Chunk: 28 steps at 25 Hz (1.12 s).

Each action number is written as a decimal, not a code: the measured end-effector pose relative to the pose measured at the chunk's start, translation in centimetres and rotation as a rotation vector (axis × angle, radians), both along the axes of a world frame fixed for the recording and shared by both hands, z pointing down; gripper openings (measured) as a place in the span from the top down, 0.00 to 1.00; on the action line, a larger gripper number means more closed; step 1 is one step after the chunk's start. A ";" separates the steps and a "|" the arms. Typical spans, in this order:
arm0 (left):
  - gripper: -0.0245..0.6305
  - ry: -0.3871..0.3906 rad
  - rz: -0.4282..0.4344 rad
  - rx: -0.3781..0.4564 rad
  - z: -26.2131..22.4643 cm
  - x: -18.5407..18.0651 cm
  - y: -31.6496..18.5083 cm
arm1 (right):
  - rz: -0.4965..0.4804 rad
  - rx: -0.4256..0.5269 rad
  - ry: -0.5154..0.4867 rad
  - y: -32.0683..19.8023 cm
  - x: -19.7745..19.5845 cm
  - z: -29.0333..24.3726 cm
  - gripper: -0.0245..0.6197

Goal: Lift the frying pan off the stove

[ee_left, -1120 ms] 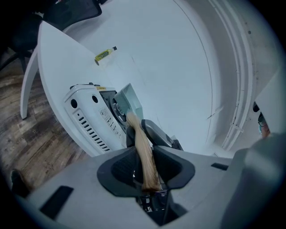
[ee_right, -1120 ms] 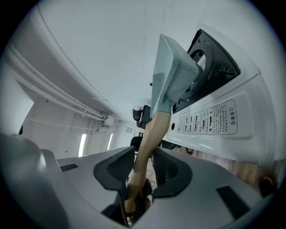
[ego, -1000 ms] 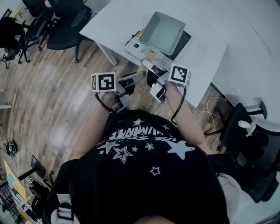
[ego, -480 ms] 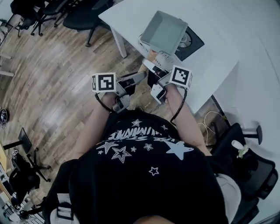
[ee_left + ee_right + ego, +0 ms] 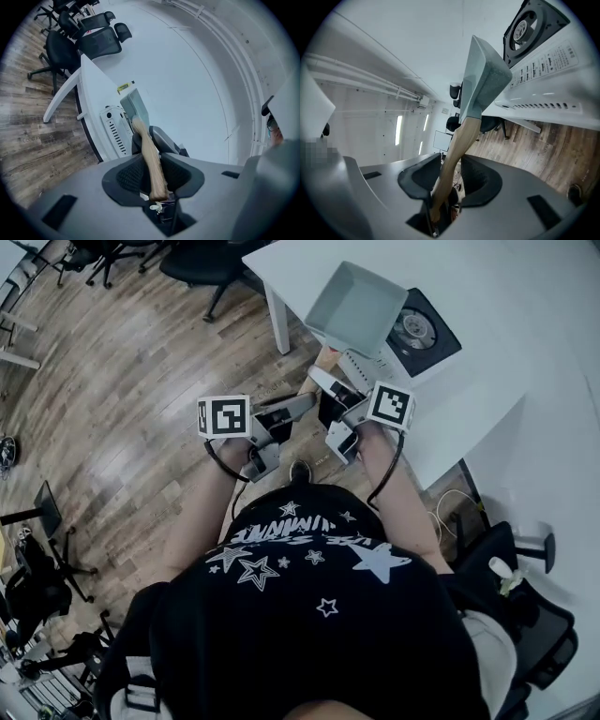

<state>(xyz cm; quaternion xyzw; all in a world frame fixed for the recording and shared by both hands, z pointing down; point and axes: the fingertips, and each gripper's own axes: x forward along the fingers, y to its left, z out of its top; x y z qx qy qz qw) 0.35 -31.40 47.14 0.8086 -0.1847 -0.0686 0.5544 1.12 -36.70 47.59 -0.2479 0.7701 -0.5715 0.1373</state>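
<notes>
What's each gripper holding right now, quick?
Left gripper: closed on the frying pan's wooden handle.
Right gripper: closed on the same wooden handle.

Cool, even light is filling the room and leaving only faint shadows. In the head view the white table (image 5: 487, 352) ahead of the left gripper (image 5: 298, 405) is glaring almost to blown-out white. The wooden floor (image 5: 141, 381) to that gripper's left is carrying a soft sheen, and the colours are looking muted. Both gripper views are bending straight lines hard, with black corners closing in round the edges. Far beyond the right gripper (image 5: 450, 176), to its left, two bright strips (image 5: 399, 130) are glowing. The frying pan (image 5: 485, 79) ahead of it is showing crisp and softly shaded.
</notes>
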 end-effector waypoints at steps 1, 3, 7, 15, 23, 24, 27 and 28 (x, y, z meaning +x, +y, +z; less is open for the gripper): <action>0.77 -0.004 -0.007 0.000 0.0 -0.1 0.0 | -0.011 0.010 -0.001 -0.1 -0.1 -0.1 0.76; 0.77 0.001 -0.014 0.013 -0.2 -0.1 0.0 | -0.028 0.019 -0.009 0.0 -0.3 -0.3 0.76; 0.77 -0.009 -0.056 0.015 -0.2 -1.3 0.9 | -0.047 0.012 -0.026 0.8 -1.3 -0.2 0.76; 0.77 0.032 -0.101 0.045 -2.1 -5.3 8.7 | -0.107 0.064 0.000 8.7 -5.7 -2.1 0.75; 0.76 0.048 -0.113 0.050 -2.5 -5.2 15.9 | -0.133 0.091 0.020 15.9 -5.9 -2.6 0.74; 0.76 0.045 -0.116 0.050 -2.5 -5.2 16.9 | -0.134 0.093 0.021 16.8 -5.9 -2.7 0.74; 0.76 0.042 -0.117 0.049 -2.7 -5.0 19.8 | -0.138 0.101 0.022 19.8 -5.7 -3.0 0.74; 0.76 0.048 -0.114 0.053 -2.8 -4.9 20.7 | -0.138 0.102 0.024 20.7 -5.6 -3.0 0.74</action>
